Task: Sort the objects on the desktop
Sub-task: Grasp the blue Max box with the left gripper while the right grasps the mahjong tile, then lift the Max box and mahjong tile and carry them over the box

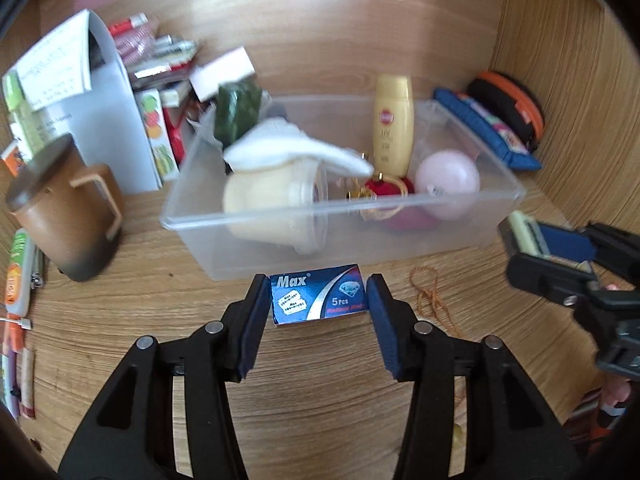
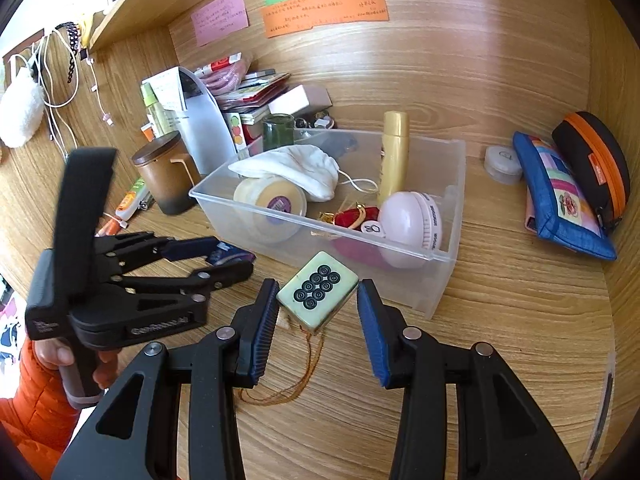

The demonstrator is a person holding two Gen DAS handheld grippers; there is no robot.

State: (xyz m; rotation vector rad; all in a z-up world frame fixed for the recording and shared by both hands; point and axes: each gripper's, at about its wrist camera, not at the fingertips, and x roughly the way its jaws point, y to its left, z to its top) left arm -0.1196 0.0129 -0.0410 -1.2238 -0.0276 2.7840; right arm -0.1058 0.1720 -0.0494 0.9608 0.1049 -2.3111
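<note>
The left claw point(image 1: 318, 308) is clamped on a blue razor-blade box point(image 1: 319, 294) just above the bench point(image 1: 320, 420). The right claw point(image 2: 318, 312) grips a mahjong tile point(image 2: 317, 289). Just beyond both sits the clear bin point(image 2: 440, 280), holding assorted items.

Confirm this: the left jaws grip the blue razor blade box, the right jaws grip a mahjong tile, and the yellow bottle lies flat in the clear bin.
One error: the yellow bottle stands upright in the clear bin, as the right wrist view shows. The blue razor blade box and mahjong tile are gripped as stated.
</note>
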